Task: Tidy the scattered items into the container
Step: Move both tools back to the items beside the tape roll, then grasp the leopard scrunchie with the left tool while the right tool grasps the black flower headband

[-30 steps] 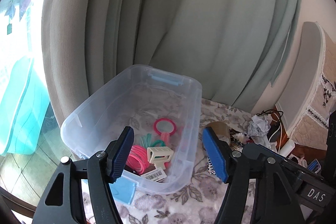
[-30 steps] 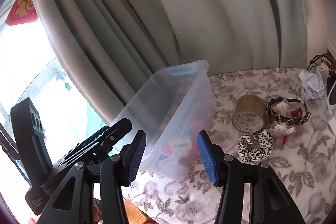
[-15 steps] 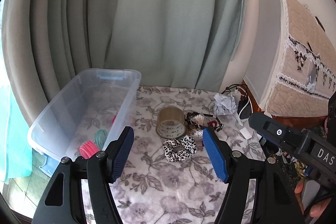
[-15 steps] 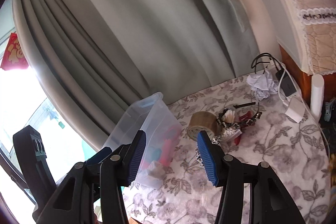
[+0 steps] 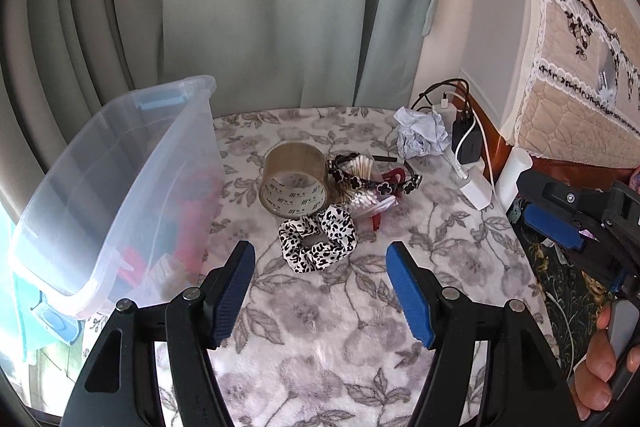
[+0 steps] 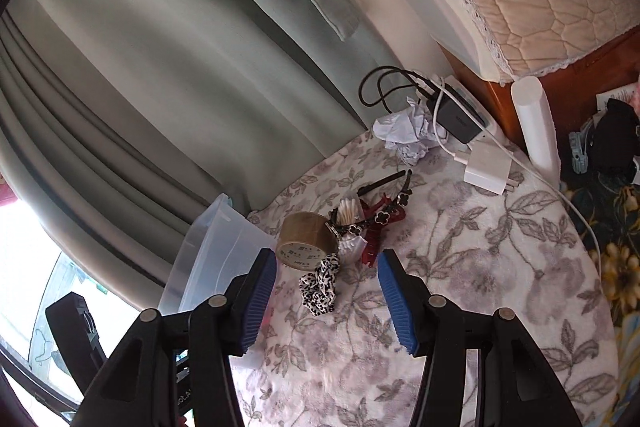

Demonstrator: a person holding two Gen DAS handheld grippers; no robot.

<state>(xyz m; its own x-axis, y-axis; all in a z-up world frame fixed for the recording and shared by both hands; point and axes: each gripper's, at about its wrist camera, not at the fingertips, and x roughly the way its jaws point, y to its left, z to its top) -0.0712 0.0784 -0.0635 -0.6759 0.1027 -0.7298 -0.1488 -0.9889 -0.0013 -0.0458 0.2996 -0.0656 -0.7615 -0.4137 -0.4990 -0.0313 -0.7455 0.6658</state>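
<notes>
A clear plastic bin (image 5: pixel 120 183) (image 6: pixel 208 259) with pink and teal items inside stands at the left of the floral cloth. Right of it lie a brown tape roll (image 5: pixel 294 185) (image 6: pixel 306 241), a leopard-print scrunchie (image 5: pixel 318 239) (image 6: pixel 320 285), a black flower headband (image 5: pixel 376 181) (image 6: pixel 380 215), a bag of cotton swabs (image 5: pixel 362 201) and a dark red hair claw (image 6: pixel 374 241). My left gripper (image 5: pixel 320 293) is open, hovering just short of the scrunchie. My right gripper (image 6: pixel 326 301) is open with nothing between its fingers, near the scrunchie.
Crumpled paper (image 5: pixel 420 137) (image 6: pixel 404 135), a black charger with cables (image 5: pixel 466 143) (image 6: pixel 456 117), a white plug (image 6: pixel 488 171) and a white tube (image 6: pixel 536 123) sit at the far right. Curtains hang behind; a quilted cover (image 5: pixel 572 67) rises at right. A hand (image 5: pixel 604 367) holds the right gripper.
Both views swung right, from the bin to the scattered items. The bin slid to the left edge, and the scrunchie now lies just ahead of both grippers, which came lower.
</notes>
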